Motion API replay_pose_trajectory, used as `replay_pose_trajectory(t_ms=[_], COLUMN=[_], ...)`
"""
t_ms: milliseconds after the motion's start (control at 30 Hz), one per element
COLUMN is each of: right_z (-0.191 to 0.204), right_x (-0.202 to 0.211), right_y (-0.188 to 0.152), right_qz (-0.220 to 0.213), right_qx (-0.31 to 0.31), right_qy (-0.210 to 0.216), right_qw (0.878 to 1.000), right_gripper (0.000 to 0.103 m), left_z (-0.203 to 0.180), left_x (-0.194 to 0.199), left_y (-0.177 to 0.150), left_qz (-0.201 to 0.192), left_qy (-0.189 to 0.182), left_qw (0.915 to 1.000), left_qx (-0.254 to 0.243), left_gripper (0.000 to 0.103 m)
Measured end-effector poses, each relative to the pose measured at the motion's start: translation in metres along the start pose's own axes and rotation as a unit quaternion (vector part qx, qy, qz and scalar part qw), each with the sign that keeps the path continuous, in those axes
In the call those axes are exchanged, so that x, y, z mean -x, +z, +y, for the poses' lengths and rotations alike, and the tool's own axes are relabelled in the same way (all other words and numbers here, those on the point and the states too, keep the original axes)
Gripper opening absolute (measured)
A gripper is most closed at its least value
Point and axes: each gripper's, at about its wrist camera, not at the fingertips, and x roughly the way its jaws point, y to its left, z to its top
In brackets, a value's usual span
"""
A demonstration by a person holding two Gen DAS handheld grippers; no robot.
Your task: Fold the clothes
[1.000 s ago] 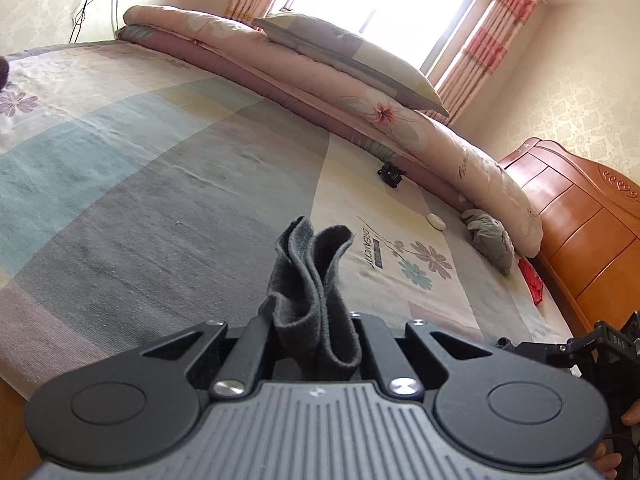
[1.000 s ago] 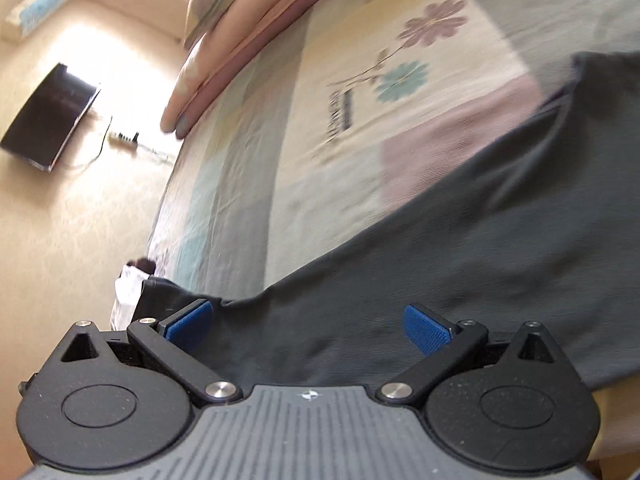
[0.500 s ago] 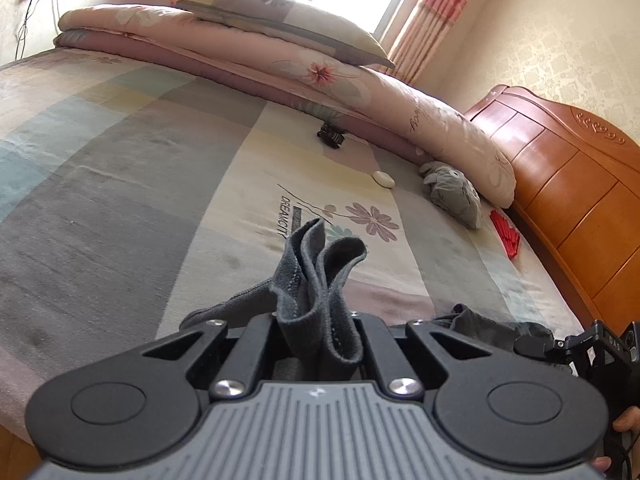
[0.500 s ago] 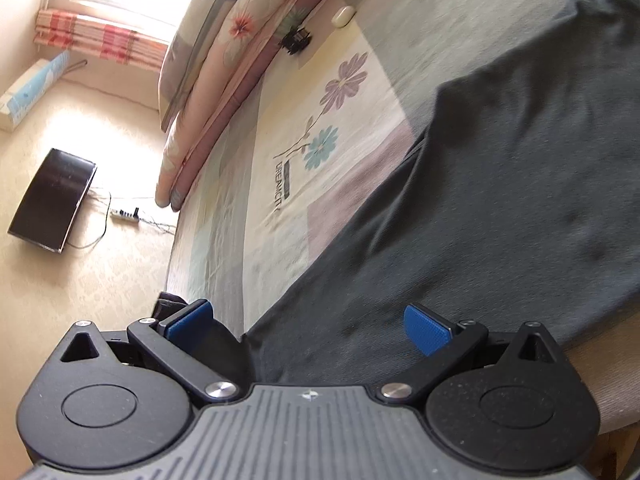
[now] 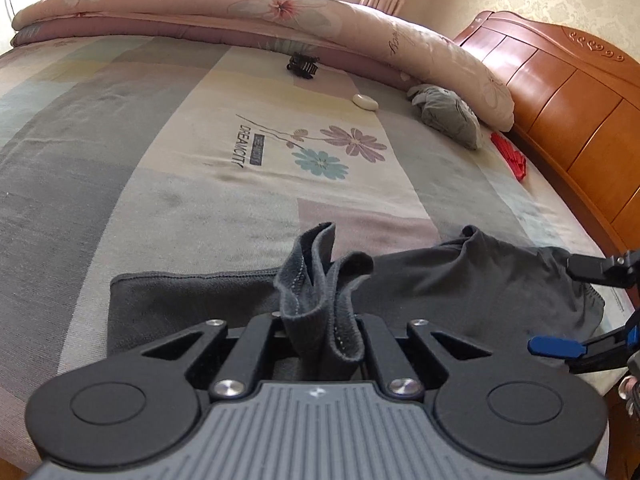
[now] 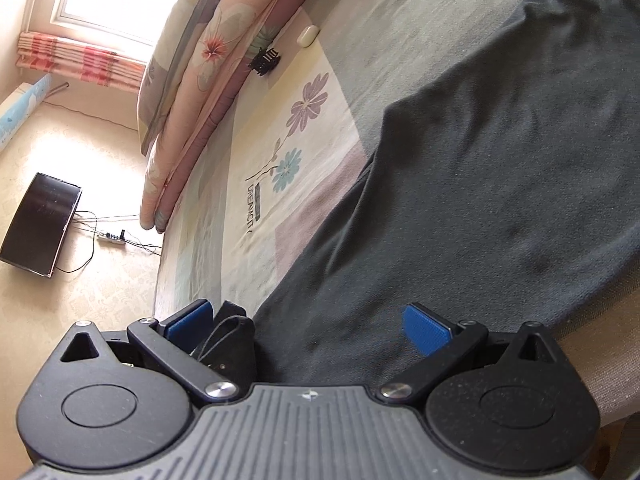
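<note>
A dark grey garment (image 5: pixel 460 284) lies spread along the near edge of the bed; it also fills the right of the right wrist view (image 6: pixel 480 184). My left gripper (image 5: pixel 322 320) is shut on a bunched fold of the garment (image 5: pixel 320 280) that sticks up between the fingers. My right gripper (image 6: pixel 308 320) is open with blue pads (image 6: pixel 424 330), low over the garment's near edge; nothing is between the pads. It shows at the right edge of the left wrist view (image 5: pixel 576 308).
The patchwork bedsheet (image 5: pixel 200 168) stretches ahead. A rolled quilt (image 5: pixel 280 16) and pillow lie at the back, with a black clip (image 5: pixel 303 66), a white oval item (image 5: pixel 365 102), a crumpled grey cloth (image 5: pixel 448 114) and a red item (image 5: pixel 510 156). The wooden headboard (image 5: pixel 568 92) stands at right.
My left gripper has swung right and lower with the fold held, so the spread garment and my right gripper came into view. My right gripper moved further over the garment, still open.
</note>
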Motion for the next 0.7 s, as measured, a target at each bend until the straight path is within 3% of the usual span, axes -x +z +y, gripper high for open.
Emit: replay_pose_trajectory(t_ms=[67, 133, 267, 400, 500, 700], right_z=[-0.001, -0.001, -0.002, -0.003, -0.003, -0.004], right_x=[-0.001, -0.002, -0.005, -0.007, -0.009, -0.012], right_y=[0.000, 0.000, -0.001, -0.001, -0.002, -0.004], right_qz=[0.000, 0.002, 0.005, 0.007, 0.008, 0.014], right_qx=[-0.001, -0.001, -0.002, -0.003, -0.003, -0.003], right_qy=[-0.003, -0.006, -0.010, -0.013, -0.014, -0.020], right_qw=[1.000, 1.000, 1.000, 1.000, 1.000, 1.000], right_gripper=[0.103, 0.103, 0.103, 0.103, 0.103, 0.103], left_z=[0.002, 0.002, 0.000, 0.008, 0.018, 0.057], left_x=[-0.004, -0.005, 0.014, 0.042, 0.047, 0.010], left_y=[-0.003, -0.005, -0.003, 0.009, 0.015, 0.000], left_qz=[0.010, 0.016, 0.000, -0.045, -0.060, 0.001], left_qy=[-0.005, -0.019, -0.065, -0.089, -0.054, -0.014], left_qw=[0.9999, 0.9997, 0.9979, 0.9950, 0.9967, 0.9992], left_qx=[0.005, 0.006, -0.004, -0.008, -0.012, 0.036], left_gripper=[0.014, 0.031, 0.039, 0.051, 0.057, 0.057])
